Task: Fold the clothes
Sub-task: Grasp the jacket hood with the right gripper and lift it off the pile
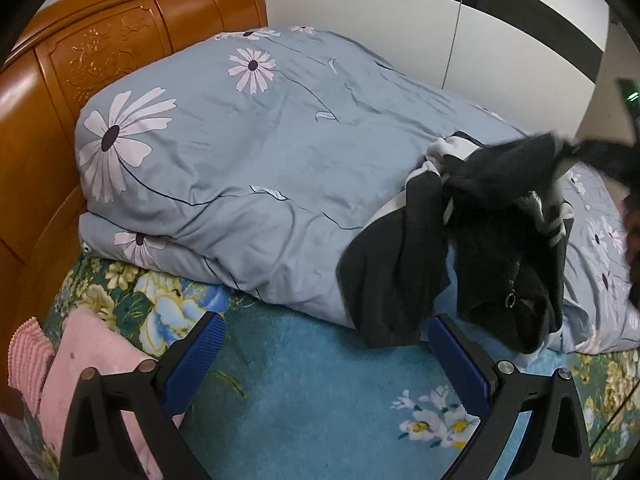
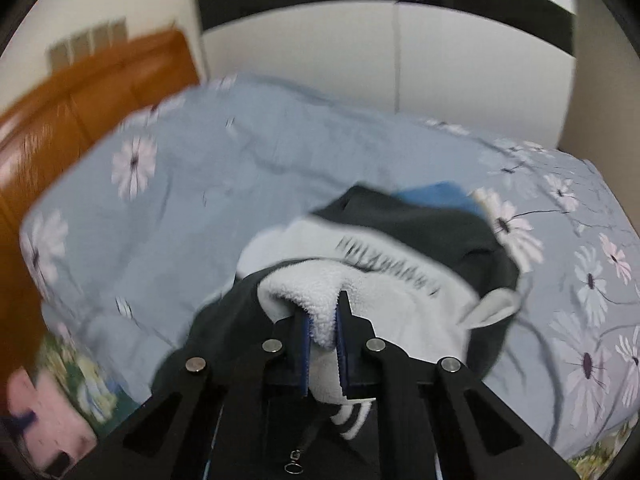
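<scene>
A dark grey jacket [image 1: 460, 248] with white fleece lining, striped trim and a zipper lies bunched against the folded blue daisy duvet [image 1: 248, 152]; part of it is lifted toward the right edge. My left gripper [image 1: 324, 344] is open and empty, low over the blue floral bedsheet, just in front of the jacket's hem. My right gripper [image 2: 322, 328] is shut on the jacket's white fleece lining [image 2: 316, 292] and holds the jacket [image 2: 432, 232] up over the duvet [image 2: 200, 208]. The right wrist view is motion-blurred.
A pink garment [image 1: 88, 364] and a pink-striped cloth [image 1: 28, 356] lie at the left on the floral bedsheet [image 1: 304, 392]. An orange wooden headboard [image 1: 100, 48] stands behind the duvet. A white and black wardrobe [image 1: 400, 32] lines the far wall.
</scene>
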{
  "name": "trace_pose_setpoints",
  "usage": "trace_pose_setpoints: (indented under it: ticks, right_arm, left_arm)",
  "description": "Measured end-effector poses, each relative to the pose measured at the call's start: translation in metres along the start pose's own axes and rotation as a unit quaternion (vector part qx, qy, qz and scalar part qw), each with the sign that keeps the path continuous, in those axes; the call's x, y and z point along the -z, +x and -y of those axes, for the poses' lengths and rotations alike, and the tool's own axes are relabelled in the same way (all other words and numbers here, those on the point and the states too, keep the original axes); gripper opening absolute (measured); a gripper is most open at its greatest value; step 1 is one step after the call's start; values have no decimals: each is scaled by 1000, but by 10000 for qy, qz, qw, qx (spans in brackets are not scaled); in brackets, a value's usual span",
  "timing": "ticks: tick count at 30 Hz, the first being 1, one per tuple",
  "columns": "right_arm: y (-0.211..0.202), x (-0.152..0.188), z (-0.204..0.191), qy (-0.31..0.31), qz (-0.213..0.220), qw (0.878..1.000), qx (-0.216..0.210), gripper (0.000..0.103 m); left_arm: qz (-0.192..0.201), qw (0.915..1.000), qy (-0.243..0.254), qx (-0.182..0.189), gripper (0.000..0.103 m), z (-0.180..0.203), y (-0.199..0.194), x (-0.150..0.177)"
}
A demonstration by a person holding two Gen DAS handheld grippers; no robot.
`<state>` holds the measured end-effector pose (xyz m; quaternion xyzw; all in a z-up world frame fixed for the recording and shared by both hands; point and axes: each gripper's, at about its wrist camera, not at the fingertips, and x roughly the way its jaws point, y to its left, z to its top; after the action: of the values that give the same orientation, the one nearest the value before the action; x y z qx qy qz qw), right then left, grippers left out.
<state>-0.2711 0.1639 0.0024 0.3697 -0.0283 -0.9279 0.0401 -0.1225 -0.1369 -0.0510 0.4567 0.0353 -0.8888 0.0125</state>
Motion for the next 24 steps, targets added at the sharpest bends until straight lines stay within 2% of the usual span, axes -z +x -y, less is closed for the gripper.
trace_pose_setpoints:
  ticks: [5,11,18,24]
  right_arm:
    - [-92,-26,51,691,804,9943,85,10]
    - [-217,-31,109,1494,1690,9742,38,9]
    - [-322,-23,134,1702,2239,9595,-156,9]
    - [-405,0,144,1679,2573,9514,-195,9]
  left_arm:
    - [-3,9997,17,247,103,13,-15,1]
    - [92,9984,261,485,103,37,-51,-1]
    - [223,9959,475,731,103,59,-105,6]
    - [233,9914,785,1025,103,91,-142,23]
